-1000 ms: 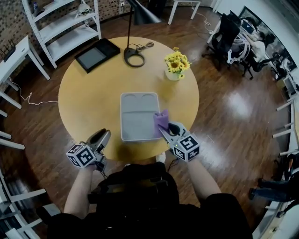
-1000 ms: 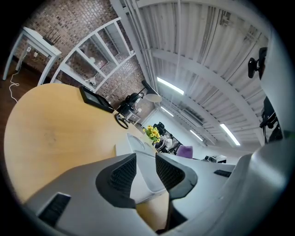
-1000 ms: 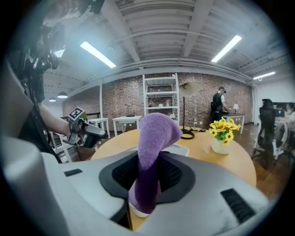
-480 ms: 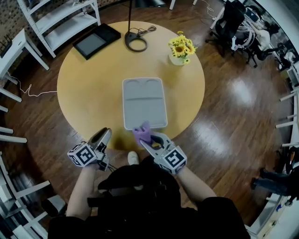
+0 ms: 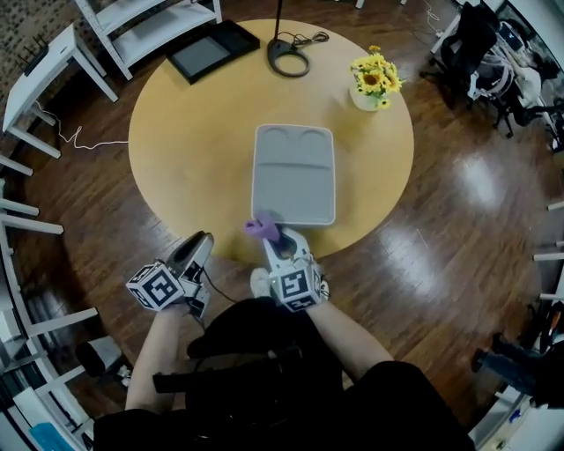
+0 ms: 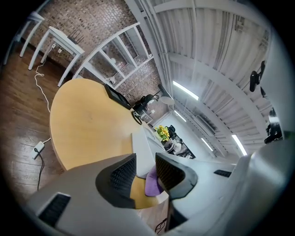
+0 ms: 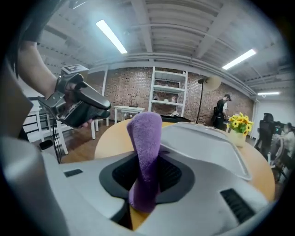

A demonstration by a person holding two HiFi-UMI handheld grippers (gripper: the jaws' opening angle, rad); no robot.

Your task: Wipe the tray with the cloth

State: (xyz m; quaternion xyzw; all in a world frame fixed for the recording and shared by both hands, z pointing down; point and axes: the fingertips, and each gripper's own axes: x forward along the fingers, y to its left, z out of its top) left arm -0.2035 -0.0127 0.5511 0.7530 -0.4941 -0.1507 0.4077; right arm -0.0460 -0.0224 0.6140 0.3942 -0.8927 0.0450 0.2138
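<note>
The grey tray (image 5: 293,173) lies in the middle of the round wooden table (image 5: 194,150), its near edge close to the table's front rim. My right gripper (image 5: 275,240) is shut on the purple cloth (image 5: 262,227), which sticks up between the pads (image 7: 144,152) just in front of the tray's near edge (image 7: 203,143). The cloth hangs clear of the tray. My left gripper (image 5: 197,249) is open and empty, held off the table's front-left rim. In the left gripper view the jaws stand apart, with the tray (image 6: 142,147) and the cloth (image 6: 152,180) beyond them.
A vase of yellow flowers (image 5: 374,81) stands at the table's back right. A black lamp base (image 5: 290,58) with its cord and a black flat case (image 5: 211,48) sit at the back. White shelving (image 5: 150,22) and white tables stand beyond, office chairs (image 5: 480,44) at the far right.
My right gripper has pulled back toward me and leftward with the cloth, from over the tray's right side to just off its near edge. The left gripper shifted slightly.
</note>
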